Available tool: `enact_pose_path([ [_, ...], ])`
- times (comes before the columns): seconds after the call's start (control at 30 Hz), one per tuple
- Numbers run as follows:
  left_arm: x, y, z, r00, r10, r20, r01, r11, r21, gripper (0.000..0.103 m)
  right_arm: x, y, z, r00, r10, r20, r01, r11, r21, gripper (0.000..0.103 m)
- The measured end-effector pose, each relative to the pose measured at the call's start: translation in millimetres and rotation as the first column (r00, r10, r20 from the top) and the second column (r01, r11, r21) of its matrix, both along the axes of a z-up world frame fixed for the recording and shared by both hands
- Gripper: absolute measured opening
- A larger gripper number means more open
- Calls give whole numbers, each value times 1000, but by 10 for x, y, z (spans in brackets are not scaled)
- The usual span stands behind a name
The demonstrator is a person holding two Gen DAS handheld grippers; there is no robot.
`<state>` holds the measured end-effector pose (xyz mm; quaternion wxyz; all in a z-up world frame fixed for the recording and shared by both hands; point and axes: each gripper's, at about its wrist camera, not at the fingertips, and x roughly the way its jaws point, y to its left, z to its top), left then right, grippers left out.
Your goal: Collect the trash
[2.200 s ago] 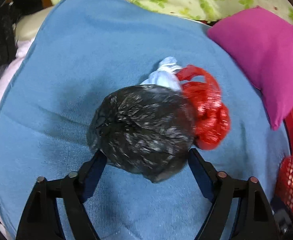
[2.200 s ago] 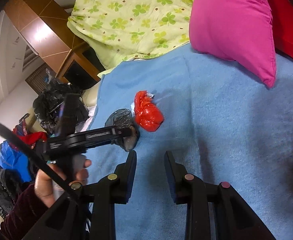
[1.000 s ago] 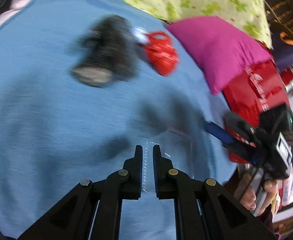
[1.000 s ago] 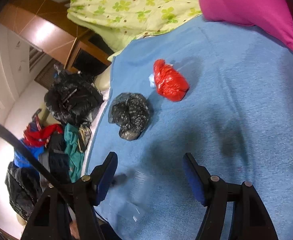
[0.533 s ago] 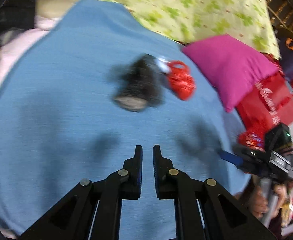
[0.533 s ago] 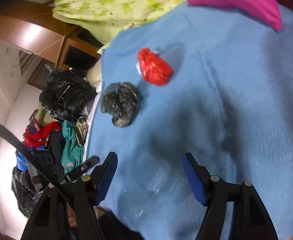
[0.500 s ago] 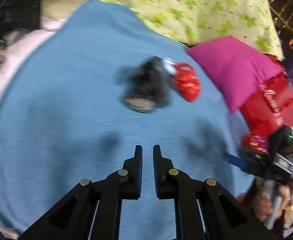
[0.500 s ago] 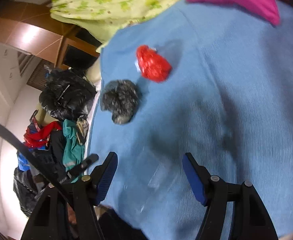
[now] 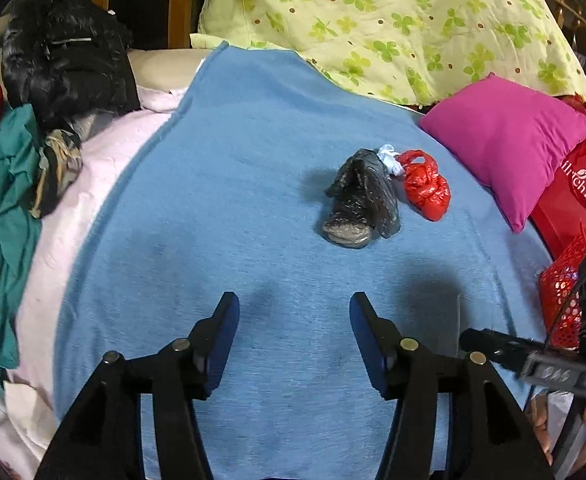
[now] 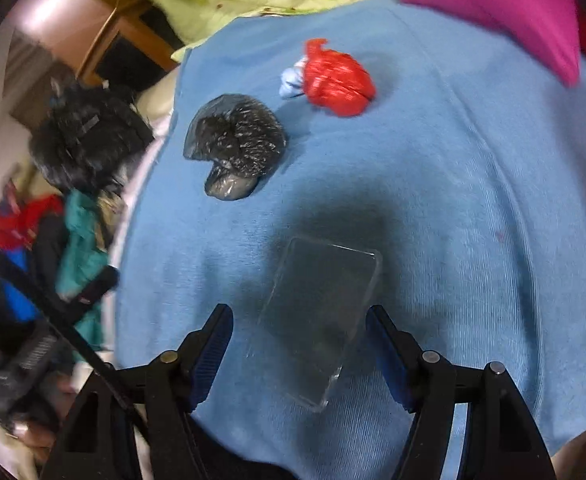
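Blue blanket (image 9: 253,184) holds black bag (image 9: 363,204), red bag (image 9: 427,186); both left gripper (image 9: 293,320) and right gripper (image 10: 299,330) gape wide, empty.

Bags (image 9: 360,202) on blanket (image 9: 233,184), seemingly touching.

Bare blue blanket (image 9: 229,184) lies open ahead; only the clear plastic tray (image 10: 321,320) sits between the right fingers (image 10: 385,344).

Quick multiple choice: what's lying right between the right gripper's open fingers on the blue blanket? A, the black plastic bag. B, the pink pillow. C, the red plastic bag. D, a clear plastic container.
D: the right gripper is open over a clear plastic container lying flat on the blue blanket, while the black plastic bag and red plastic bag sit farther ahead.
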<state>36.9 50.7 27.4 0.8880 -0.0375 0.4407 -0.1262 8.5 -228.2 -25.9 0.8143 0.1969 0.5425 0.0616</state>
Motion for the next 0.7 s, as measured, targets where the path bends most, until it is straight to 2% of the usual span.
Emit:
enact_pose_path([
  [0.2, 59, 140, -18, 999, 42, -12, -42, 999, 5, 60, 44, 197, -146, 999, 32, -6, -32, 986, -164, 72],
  [0.3, 101, 135, -29, 999, 45, -17, -45, 999, -3, 60, 41, 186, -131, 997, 72, 18, -68, 982, -179, 70],
  [0.4, 176, 34, -17, 1000, 27, -14, -27, 1000, 2, 60, 26, 109, -121, 995, 95, 26, -90, 983, -160, 66],
  [0.5, 293, -147, 18, 1000, -5, -1, 5, 1000, 5, 60, 5, -67, -68, 997, 72, 40, -66, 989, -135, 65],
  [0.63, 538, -473, 32, 999, -33, 3, 33, 999, -3, 75, -13, -397, -10, 998, 4, 56, -1, 998, -56, 65],
  [0.7, 705, -685, -5, 999, -52, -10, 52, 999, -5, 76, -41, -516, 43, 997, -25, 73, 27, 999, -36, 65],
])
